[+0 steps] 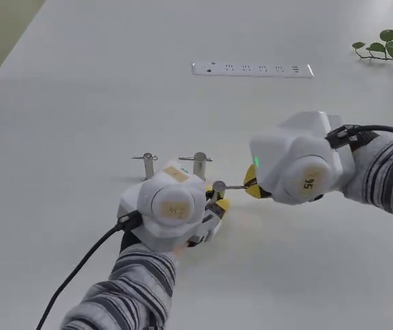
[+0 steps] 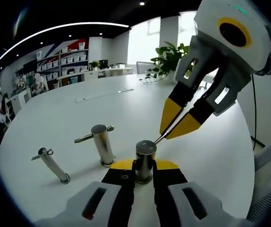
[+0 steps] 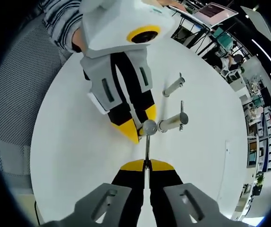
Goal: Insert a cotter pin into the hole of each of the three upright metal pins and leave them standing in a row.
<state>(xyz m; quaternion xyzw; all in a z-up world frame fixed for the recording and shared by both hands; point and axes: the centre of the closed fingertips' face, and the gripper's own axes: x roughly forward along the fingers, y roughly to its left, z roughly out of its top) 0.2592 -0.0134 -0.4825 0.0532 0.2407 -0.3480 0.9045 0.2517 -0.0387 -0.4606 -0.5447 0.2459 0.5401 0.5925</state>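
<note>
Pin three [image 2: 145, 151] clamped upright in left tool [image 2: 145, 165]; right tool [image 3: 147, 164], at its 3 o'clock, pinches cotter pin [image 3: 147, 149]. Next, probably: push it straight through.

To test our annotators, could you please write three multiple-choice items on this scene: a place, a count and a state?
1. Where is the tip of the cotter pin in the right tool? A) at the top of the metal pin in the left tool B) at that pin's base C) clear of every pin
2. How many cotter pins are already inserted? A) none B) one C) two
3. The left tool is: A) open B) shut on the metal pin C) shut on a cotter pin
Answers: 1 A, the tip meets the pin's head; 2 C, the middle pin and the far pin each carry one; 3 B, its jaws clamp the shaft.
</note>
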